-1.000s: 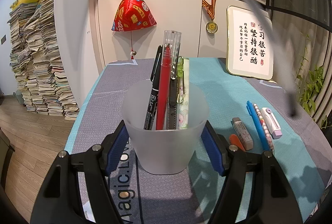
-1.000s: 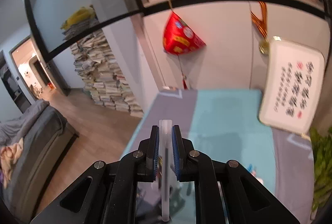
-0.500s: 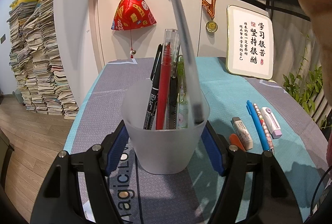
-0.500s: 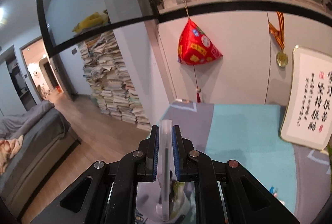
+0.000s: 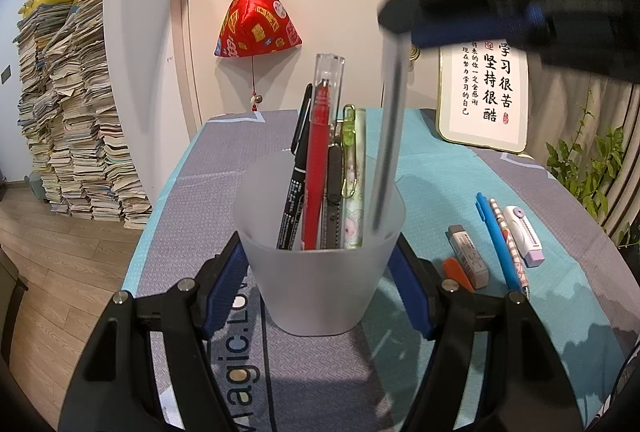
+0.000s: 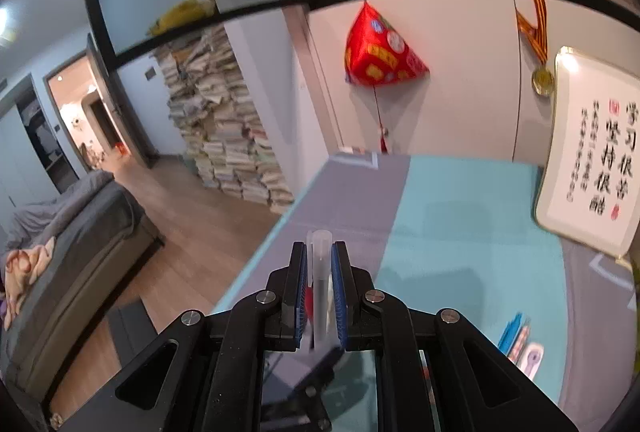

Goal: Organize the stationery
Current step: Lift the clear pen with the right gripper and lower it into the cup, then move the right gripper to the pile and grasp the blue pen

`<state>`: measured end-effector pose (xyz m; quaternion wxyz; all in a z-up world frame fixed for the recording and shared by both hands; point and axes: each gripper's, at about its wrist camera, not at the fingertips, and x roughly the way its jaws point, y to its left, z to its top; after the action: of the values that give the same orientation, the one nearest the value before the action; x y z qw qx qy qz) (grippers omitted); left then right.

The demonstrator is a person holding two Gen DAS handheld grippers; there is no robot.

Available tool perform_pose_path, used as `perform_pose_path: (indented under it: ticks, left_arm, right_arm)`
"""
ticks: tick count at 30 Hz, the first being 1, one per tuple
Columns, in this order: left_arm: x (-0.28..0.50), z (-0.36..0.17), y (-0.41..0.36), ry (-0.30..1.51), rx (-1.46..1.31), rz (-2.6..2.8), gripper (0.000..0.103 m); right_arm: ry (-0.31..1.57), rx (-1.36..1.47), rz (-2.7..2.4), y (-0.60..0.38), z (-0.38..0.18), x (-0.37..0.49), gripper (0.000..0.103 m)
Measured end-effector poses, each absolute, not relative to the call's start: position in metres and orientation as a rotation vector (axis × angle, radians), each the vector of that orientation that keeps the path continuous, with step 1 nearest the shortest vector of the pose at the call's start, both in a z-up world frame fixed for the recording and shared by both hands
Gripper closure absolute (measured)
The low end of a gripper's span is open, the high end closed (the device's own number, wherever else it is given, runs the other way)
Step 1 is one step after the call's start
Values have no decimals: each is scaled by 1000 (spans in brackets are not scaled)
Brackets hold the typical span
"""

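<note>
A frosted plastic cup [image 5: 320,272] stands on the table with my left gripper [image 5: 320,272] shut on its sides. It holds a red pen [image 5: 318,167], a black marker [image 5: 296,187], a dark pen and a green ruler with a clip. My right gripper [image 6: 319,292] is shut on a clear pen [image 6: 321,272], held upright between its blue pads. In the left wrist view that gripper [image 5: 472,23] hangs at the upper right, and the clear pen [image 5: 390,135] reaches down so its tip is inside the cup's right rim.
To the right of the cup lie an eraser [image 5: 468,256], an orange piece [image 5: 458,274], a blue pen [image 5: 500,244], a patterned pencil [image 5: 506,236] and a correction tape [image 5: 522,236]. A framed calligraphy board [image 5: 484,95] leans at the back right. Book stacks stand on the floor left.
The right gripper came down with the clear pen, swinging from a slanted pose at the far right to upright over the cup. The pen tip now dips inside the rim. The left gripper kept still.
</note>
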<state>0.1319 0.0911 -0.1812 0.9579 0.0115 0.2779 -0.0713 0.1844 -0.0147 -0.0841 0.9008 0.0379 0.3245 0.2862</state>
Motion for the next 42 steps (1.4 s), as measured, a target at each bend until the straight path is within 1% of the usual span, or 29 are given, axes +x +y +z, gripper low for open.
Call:
perform_pose_path:
  ticks: [6, 13, 16, 20, 25, 30, 42]
  left_arm:
    - [132, -183, 90, 567, 22, -143, 33]
    - [131, -183, 90, 567, 23, -143, 33]
    - [131, -183, 90, 568, 22, -144, 33]
    - [132, -182, 90, 568, 22, -144, 33]
    - [131, -183, 90, 569, 22, -144, 33]
    - [133, -182, 90, 572, 21, -142, 33]
    - [134, -181, 90, 572, 21, -142, 33]
  right_arm:
    - [790, 128, 608, -27, -101, 190, 90]
    - [741, 180, 538, -71, -86, 185, 89]
    - [749, 170, 444, -92, -89, 191, 89]
    - [904, 172, 288, -122, -121, 216, 89]
    - [1023, 214, 210, -144, -160, 237, 89]
    - [1069, 242, 217, -146, -174, 250, 89]
    - [1155, 197, 152, -131, -197, 272, 89]
